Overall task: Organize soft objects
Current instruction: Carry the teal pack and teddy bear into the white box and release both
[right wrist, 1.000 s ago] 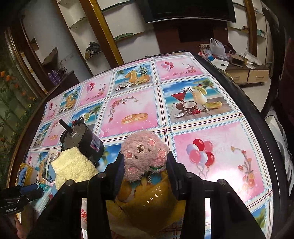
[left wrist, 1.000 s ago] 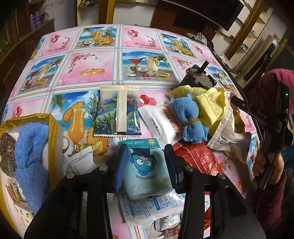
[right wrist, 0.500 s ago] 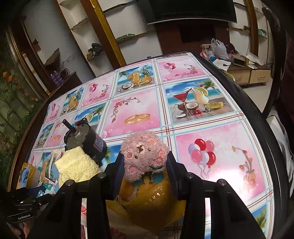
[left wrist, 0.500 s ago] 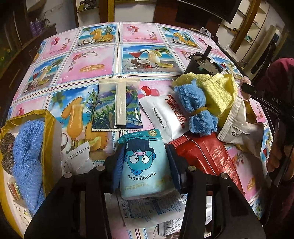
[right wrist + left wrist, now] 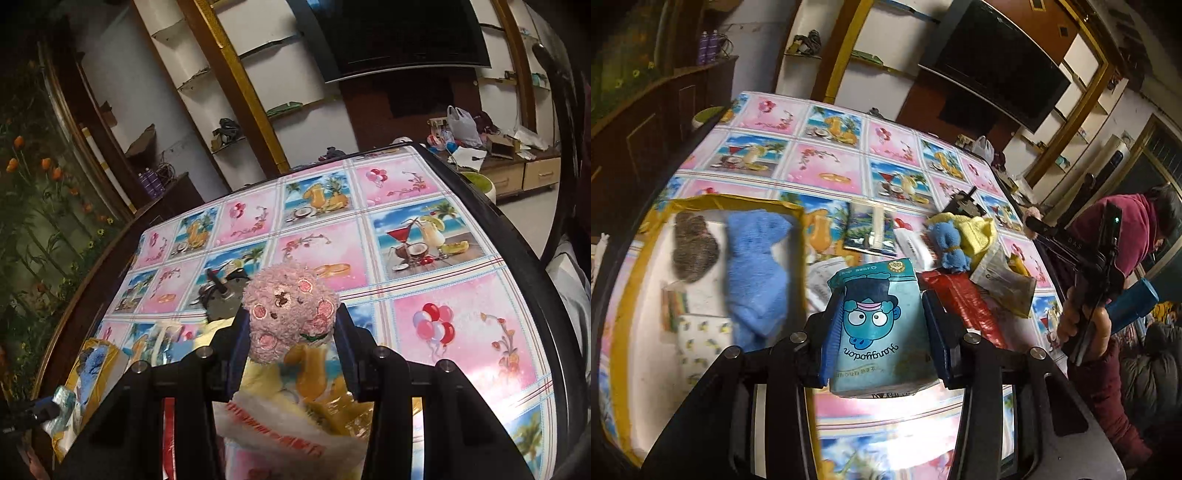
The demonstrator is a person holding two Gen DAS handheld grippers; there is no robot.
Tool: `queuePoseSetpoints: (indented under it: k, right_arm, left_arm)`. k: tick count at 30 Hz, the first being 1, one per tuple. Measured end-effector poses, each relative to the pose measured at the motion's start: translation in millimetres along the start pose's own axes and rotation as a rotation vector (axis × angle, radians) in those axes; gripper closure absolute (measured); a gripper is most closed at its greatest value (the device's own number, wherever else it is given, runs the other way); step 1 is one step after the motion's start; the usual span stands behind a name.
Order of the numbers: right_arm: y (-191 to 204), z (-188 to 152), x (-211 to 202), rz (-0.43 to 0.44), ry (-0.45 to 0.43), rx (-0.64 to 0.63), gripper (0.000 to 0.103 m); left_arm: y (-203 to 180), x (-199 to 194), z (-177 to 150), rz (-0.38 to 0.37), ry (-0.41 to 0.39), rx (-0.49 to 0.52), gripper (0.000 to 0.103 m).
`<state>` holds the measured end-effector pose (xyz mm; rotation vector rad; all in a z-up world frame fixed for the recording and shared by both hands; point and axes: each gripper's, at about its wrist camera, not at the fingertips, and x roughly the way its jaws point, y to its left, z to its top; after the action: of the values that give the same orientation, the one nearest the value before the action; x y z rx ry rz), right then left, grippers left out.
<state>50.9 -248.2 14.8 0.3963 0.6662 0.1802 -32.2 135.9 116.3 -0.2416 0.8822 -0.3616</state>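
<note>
My left gripper (image 5: 882, 328) is shut on a teal tissue pack (image 5: 881, 328) with a cartoon face, held above the table. To its left lies a yellow-rimmed box (image 5: 628, 295) holding a blue towel (image 5: 753, 273), a grey-brown fuzzy item (image 5: 694, 251) and small packets. A blue cloth roll (image 5: 951, 247) and a yellow towel (image 5: 975, 234) lie in the pile at the right. My right gripper (image 5: 291, 325) is shut on a pink plush toy (image 5: 288, 314), lifted over plastic bags (image 5: 295, 424).
A patterned tablecloth (image 5: 827, 162) covers the table. A clear sachet (image 5: 871, 229), white packets, a red bag (image 5: 960, 302) and a black motor (image 5: 964, 206) lie in the clutter. A person in a maroon top (image 5: 1123, 229) holds the other gripper at the right. The table edge (image 5: 517, 251) runs along the right.
My left gripper lifted the tissue pack off the pile and swung left toward the yellow-rimmed box. My right gripper rose slightly with the plush toy still in it.
</note>
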Motion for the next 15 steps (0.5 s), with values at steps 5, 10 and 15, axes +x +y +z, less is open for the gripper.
queuePoseSetpoints:
  k: [5,10,15]
  right_arm:
    - [67,-27,-10,0.092,0.061,-0.120,0.060]
    - [142,-55,-3,0.210,0.160,-0.213,0.060]
    - [216,-89,8,0.316,0.255,-0.293,0.060]
  left_arm:
    - [57,-26,-12,0.161,-0.040,-0.061,0.062]
    - [102,-18,-30,0.315,-0.014,-0.106,0.061]
    - [139,-16,-51,0.298,0.036,-0.225,0.060]
